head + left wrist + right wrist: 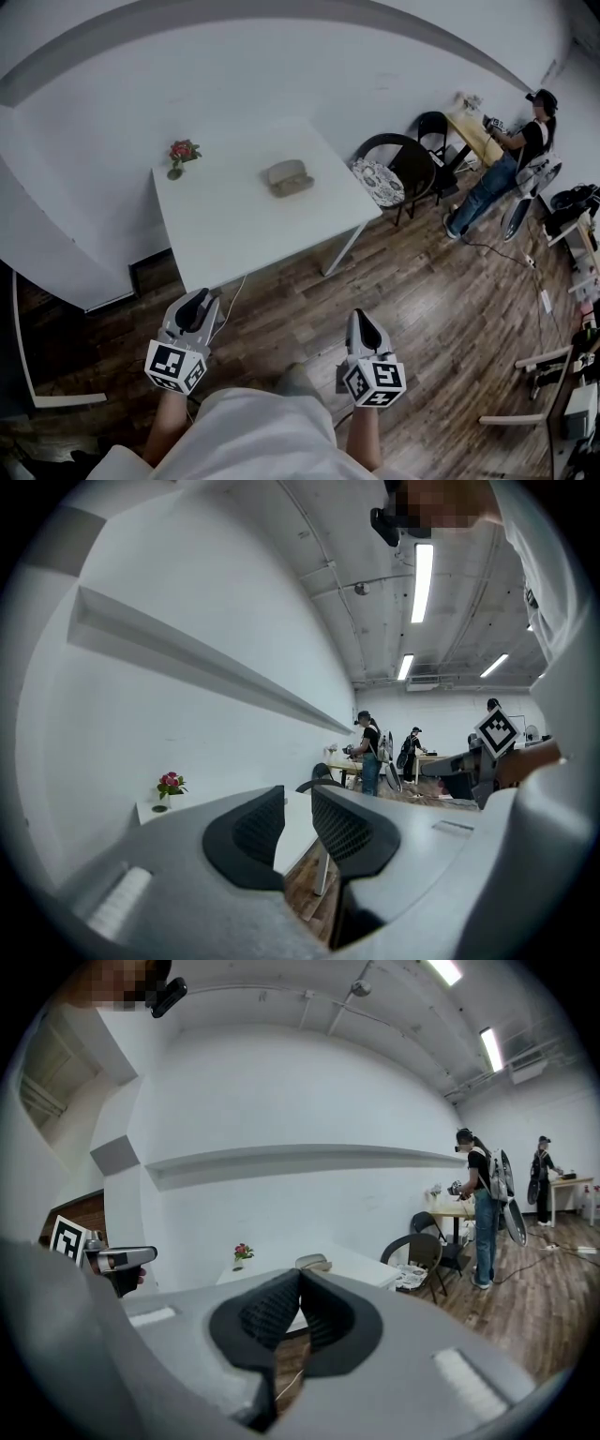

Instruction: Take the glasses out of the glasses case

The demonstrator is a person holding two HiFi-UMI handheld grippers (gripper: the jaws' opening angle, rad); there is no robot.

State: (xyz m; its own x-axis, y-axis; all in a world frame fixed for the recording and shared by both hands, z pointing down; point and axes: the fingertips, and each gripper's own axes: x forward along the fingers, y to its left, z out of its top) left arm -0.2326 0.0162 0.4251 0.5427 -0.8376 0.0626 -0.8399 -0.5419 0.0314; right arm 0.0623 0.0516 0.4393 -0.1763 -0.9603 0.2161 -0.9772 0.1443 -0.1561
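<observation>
A tan glasses case (pixel 288 177) lies near the middle of the white table (pixel 225 234); it is too small to tell whether its lid is up, and no glasses show. In the right gripper view the glasses case (pixel 312 1262) shows just above the jaws. Both grippers hang low over the wooden floor, well short of the table's near edge. My left gripper (pixel 197 302) (pixel 298 810) is open by a narrow gap with nothing in it. My right gripper (pixel 362 321) (pixel 300 1281) is shut and holds nothing.
A small vase of red flowers (pixel 181 155) stands at the table's far left corner. A black chair (pixel 405 159) with a patterned cushion (pixel 377 181) sits right of the table. A person (pixel 511 155) works at a desk far right. A cable (pixel 506 253) crosses the floor.
</observation>
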